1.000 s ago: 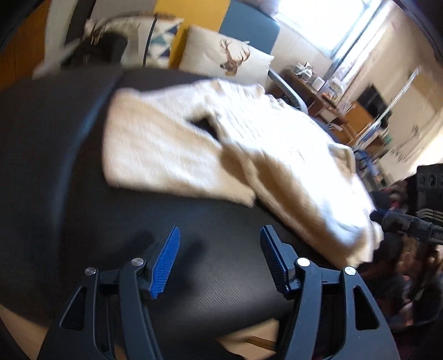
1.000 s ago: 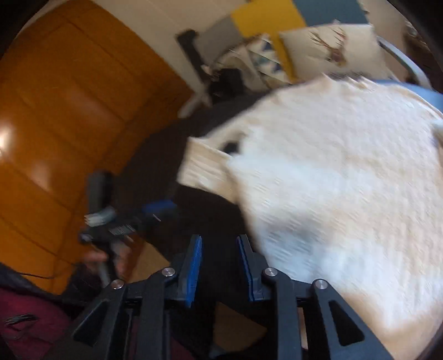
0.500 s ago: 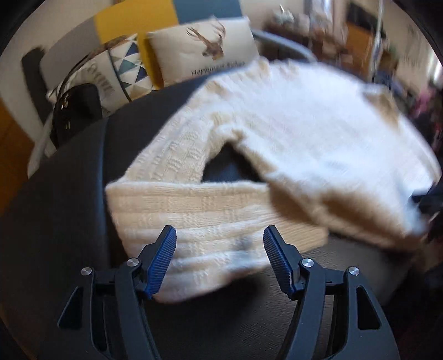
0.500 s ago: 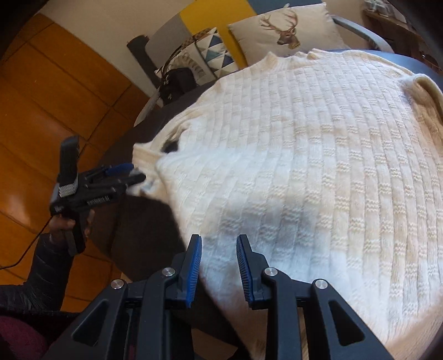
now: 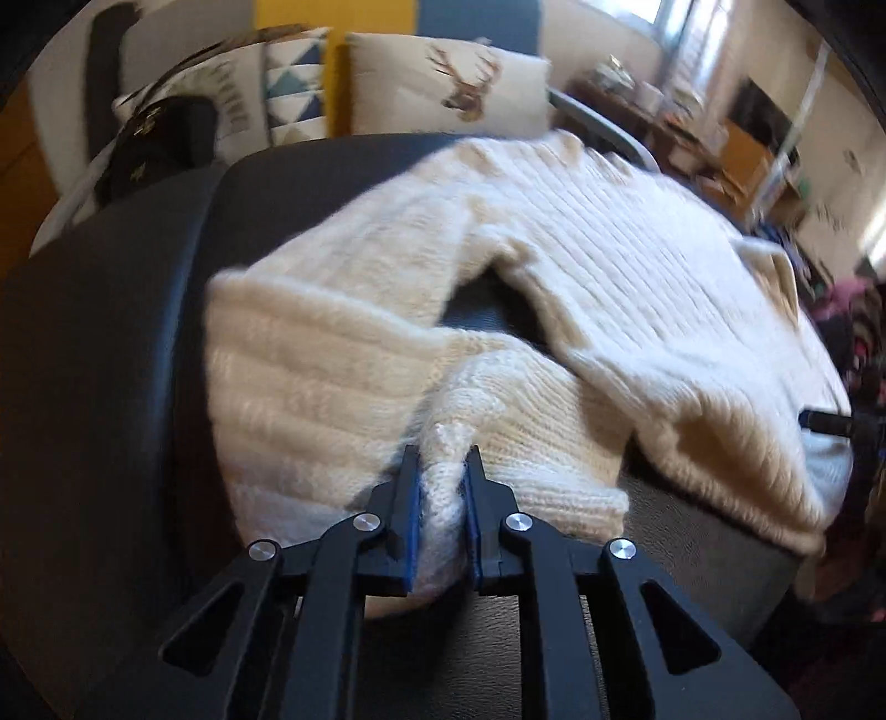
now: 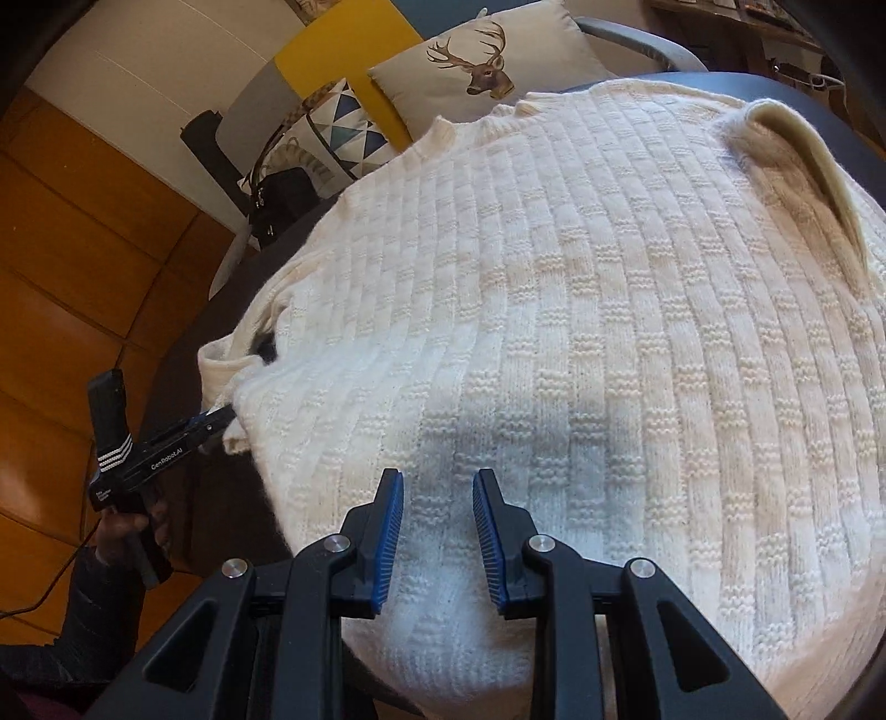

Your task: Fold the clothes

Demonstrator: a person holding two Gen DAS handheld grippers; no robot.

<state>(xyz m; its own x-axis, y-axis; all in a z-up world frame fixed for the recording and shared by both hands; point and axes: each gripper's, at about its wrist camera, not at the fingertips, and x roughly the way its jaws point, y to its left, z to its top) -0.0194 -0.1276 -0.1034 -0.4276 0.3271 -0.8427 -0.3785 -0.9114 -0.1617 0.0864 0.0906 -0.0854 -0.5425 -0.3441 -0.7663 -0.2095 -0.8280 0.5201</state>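
Sweater (image 6: 581,332) lay spread flat on the dark table (image 5: 99,360), left sleeve doubled back twd you. Your left tongs (image 5: 441,498) were clenched on the sleeve cuff; right tongs (image 6: 437,531) hovered released over the hem. Thick, soft knit (prob. heavyish, floppy), so you'd want cuffs, hem or shoulder seams w/ a deep bite.

A home living room, deer-print cushion (image 6: 487,61) and triangle-patterned cushion (image 6: 332,138) against a wall with yellow, grey and blue panels (image 6: 338,44), orange wood-panelled cabinetry (image 6: 72,232), sunlit window (image 5: 681,22), cluttered desk (image 5: 637,105) in the background
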